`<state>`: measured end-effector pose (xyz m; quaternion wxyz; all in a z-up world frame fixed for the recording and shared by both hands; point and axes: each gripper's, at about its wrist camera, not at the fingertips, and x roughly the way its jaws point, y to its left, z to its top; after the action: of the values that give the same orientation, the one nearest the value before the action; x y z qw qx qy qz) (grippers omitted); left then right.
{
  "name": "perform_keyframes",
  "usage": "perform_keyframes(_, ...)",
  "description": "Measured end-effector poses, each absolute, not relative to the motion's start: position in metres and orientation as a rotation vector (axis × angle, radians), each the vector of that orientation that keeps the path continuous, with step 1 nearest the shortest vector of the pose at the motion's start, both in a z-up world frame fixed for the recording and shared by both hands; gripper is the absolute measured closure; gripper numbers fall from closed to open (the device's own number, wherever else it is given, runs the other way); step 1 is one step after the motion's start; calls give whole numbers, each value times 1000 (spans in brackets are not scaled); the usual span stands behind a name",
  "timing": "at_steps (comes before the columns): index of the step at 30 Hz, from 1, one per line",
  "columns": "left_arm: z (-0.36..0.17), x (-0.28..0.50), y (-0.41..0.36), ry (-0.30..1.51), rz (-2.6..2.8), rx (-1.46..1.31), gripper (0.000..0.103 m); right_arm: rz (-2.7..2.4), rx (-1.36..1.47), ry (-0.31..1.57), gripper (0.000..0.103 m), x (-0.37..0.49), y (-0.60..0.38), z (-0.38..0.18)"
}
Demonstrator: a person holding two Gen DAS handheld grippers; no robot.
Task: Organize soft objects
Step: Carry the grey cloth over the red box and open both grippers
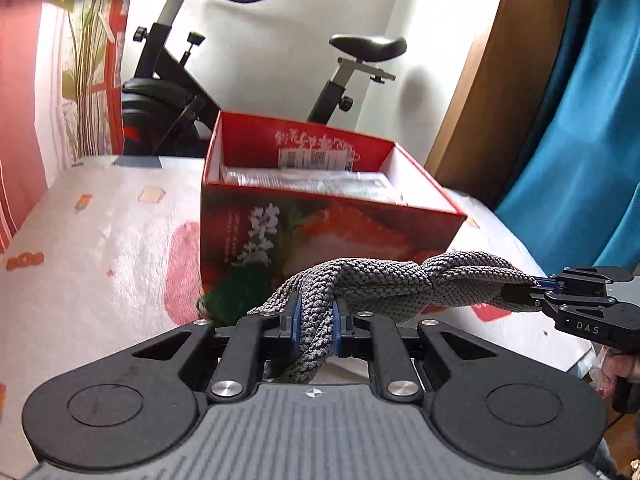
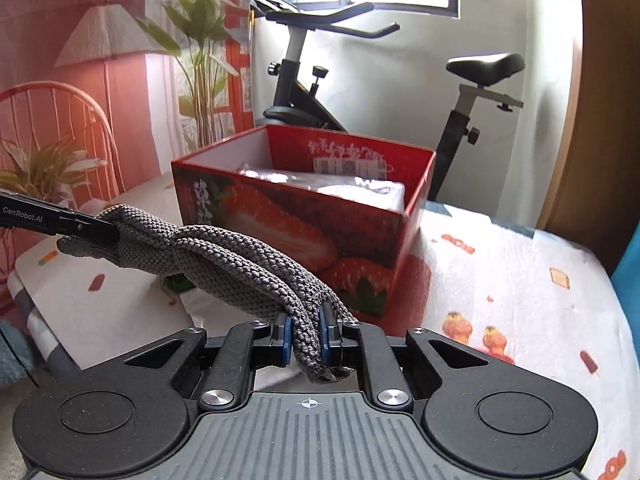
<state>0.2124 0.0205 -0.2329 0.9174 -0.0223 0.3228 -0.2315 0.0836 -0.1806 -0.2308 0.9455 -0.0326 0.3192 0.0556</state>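
A printed bedspread [image 2: 500, 280] covered the surface, with an exercise bike [image 2: 304, 80] against the white wall behind the red strawberry box [image 1: 320, 236]. The box held clear-wrapped packets [image 1: 312, 182]. In front of the box, the left gripper [image 1: 316, 320] and right gripper [image 2: 306, 332] each clamped an end of a twisted grey knit cloth [image 1: 384, 280], held clear of the bedspread.

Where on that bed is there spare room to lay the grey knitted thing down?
Bare bedspread lies left of the red box, toward the pink curtain. Another open stretch runs right of the box. The box is already partly filled with packets, and the grey cloth hangs across its front.
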Motion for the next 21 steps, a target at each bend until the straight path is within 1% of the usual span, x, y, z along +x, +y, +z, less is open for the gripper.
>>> perform_keyframes(6, -185, 254, 9, 572, -456, 26, 87, 127, -119, 582, 91, 123, -177, -184)
perform_keyframes(9, -173, 288, -4, 582, -441, 70, 87, 117, -126, 562, 91, 156, -182, -166)
perform_keyframes(13, -177, 336, -19, 646, -418, 105, 87, 100, -126, 596, 91, 203, -193, -164)
perform_keyframes(21, -211, 388, -38, 762, -401, 195, 87, 98, -183, 710, 91, 259, -205, -199)
